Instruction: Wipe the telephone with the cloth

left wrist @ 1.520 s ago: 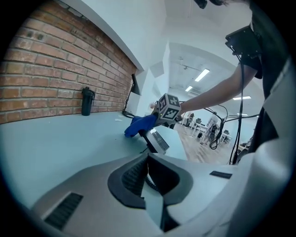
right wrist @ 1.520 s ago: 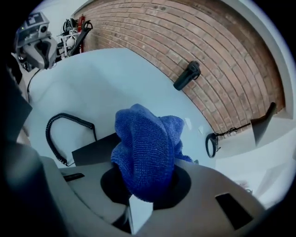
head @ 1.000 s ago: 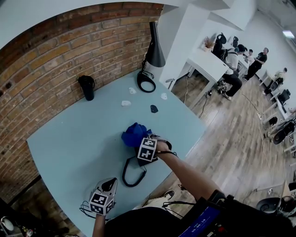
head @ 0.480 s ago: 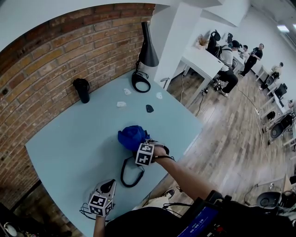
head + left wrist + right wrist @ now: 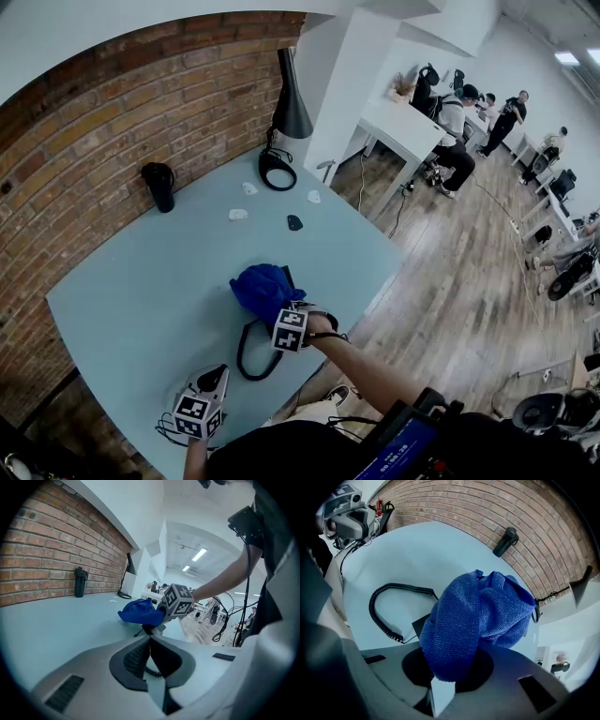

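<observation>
Right tool [image 5: 440, 686] clamped on blue cloth [image 5: 478, 616]; cloth lies over black telephone [image 5: 421, 624] on surface [image 5: 141, 281]; left tool [image 5: 150, 643] closed, empty, well apart.

Cloth [image 5: 262, 289]: blue, bunched, pressed onto the telephone [image 5: 288, 277] by the right gripper [image 5: 282, 315].
Cord [image 5: 246, 358]: looped on the table [image 5: 131, 281].
Left gripper [image 5: 212, 379]: held apart, near the table's edge.

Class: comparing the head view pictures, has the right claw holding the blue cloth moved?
Yes. The right claw, shut on the blue cloth, has moved toward the person's edge of the table, away from the small dark object.
</observation>
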{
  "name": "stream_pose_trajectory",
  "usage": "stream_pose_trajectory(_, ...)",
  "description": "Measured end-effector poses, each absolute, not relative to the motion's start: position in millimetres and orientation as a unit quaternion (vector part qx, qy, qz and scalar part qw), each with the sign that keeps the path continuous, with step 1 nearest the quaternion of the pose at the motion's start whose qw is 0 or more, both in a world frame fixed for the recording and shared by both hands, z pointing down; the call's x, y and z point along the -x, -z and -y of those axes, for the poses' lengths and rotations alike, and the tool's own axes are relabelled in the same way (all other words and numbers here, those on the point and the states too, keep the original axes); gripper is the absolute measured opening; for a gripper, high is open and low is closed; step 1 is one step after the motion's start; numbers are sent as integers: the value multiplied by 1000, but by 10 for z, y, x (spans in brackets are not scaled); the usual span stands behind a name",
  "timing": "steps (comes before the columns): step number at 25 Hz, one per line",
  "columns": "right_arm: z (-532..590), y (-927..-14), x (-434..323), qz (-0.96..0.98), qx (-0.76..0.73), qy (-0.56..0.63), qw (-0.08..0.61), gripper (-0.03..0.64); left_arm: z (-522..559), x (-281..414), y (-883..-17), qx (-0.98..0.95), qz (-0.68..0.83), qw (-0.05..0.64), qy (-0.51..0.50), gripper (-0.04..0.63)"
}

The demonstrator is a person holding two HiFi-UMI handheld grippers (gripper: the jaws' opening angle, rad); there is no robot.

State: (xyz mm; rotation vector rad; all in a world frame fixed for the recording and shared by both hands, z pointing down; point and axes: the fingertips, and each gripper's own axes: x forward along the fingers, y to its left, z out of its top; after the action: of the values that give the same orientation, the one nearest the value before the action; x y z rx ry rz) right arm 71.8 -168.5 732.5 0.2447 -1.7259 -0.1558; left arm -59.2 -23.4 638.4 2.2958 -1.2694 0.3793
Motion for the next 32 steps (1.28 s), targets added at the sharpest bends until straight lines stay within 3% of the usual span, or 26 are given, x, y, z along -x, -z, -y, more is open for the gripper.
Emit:
stream_pose_trajectory(11, 1304, -7535, -882, 766, -127, 37, 629, 55, 234, 562, -6333, -846, 460, 232, -139, 6)
stream_pose_trajectory(16, 611, -7756, -944, 787, -111, -149, 588, 55, 249, 591, -6253, -846, 465, 225, -132, 6)
stream_pose_trajectory(19, 512, -7558, -790, 830, -167, -222, 483, 53, 216, 610, -6150, -847, 470, 214, -123, 6)
stream_pose_trajectory(22, 653, -7000, -523, 880, -224, -290, 302, 51, 226, 604, -5948, -852, 473, 189, -117, 6)
stream_pose_trajectory(26, 839, -5983, -381, 919, -269, -275, 83, 51, 275, 594, -5590, -861, 479, 149, -88, 6)
stream_pose_trajectory(32, 683, -5035, -494, 934, -281, -218, -42, 51, 229, 442, -5053, -879, 467, 89, -44, 6)
